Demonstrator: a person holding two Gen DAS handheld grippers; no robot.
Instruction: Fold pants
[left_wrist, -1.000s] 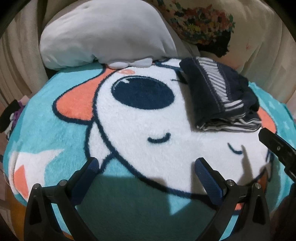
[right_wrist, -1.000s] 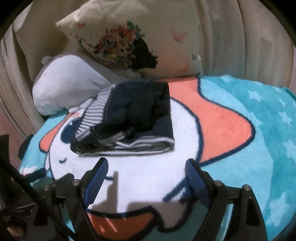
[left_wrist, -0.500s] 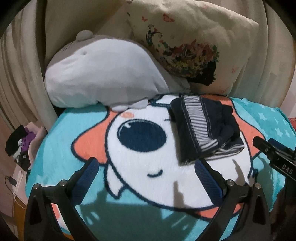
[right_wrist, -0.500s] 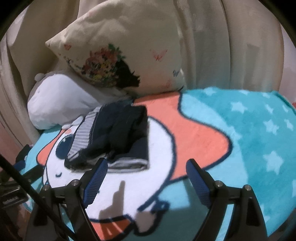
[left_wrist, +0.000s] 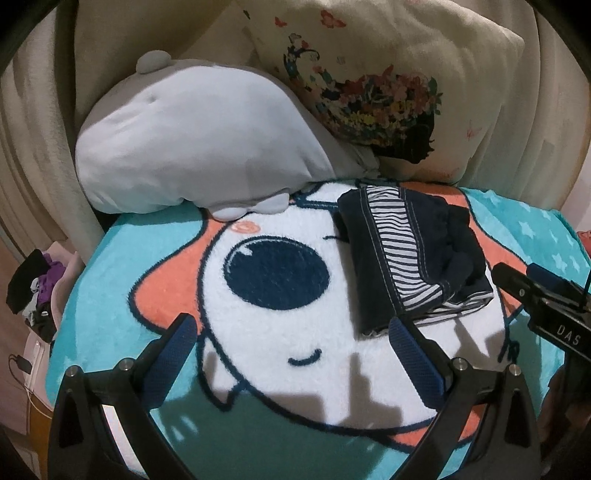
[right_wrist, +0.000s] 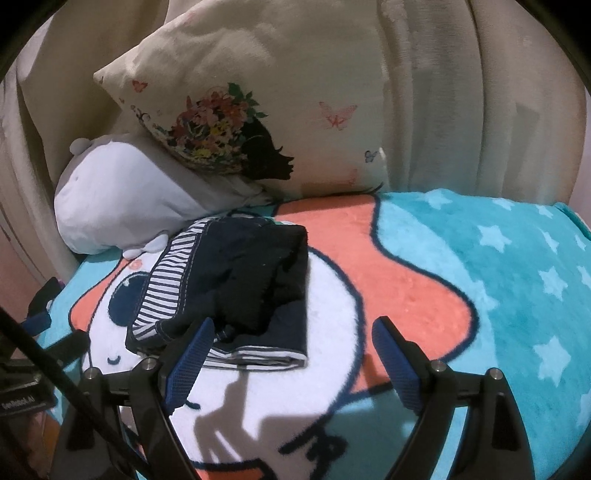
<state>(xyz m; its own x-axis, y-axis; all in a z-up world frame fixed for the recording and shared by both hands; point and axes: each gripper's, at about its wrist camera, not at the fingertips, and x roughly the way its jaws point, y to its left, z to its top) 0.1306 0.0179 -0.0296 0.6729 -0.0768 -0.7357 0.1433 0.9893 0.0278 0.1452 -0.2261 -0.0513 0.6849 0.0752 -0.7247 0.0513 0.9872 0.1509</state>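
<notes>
A cream curtain (right_wrist: 461, 92) hangs across the back of the scene. In front of it lies one teal blanket (right_wrist: 498, 295), printed with white stars and a large cartoon face in white, orange and navy.

Two cushions rest at the blanket's far edge. One is a cream pillow (left_wrist: 424, 55) with a floral print and small butterflies. It leans on one grey-and-white plush (left_wrist: 192, 144), which sits to its left.

One pair of pants (left_wrist: 410, 258) lies folded into a compact bundle on the blanket, navy with a striped panel. It sits just in front of the pillow, on the cartoon face. Nothing covers it.

Two hand-held grippers hover nearer the viewer. The left hand-held gripper (left_wrist: 288, 354) has its blue-padded jaws wide apart and empty, clear of the pants. The right hand-held gripper (right_wrist: 291, 354) is also spread wide and empty, its left pad overlapping the bundle's near edge in view.

A small heap of dark clothes (left_wrist: 33, 284) lies off the blanket's left side.
</notes>
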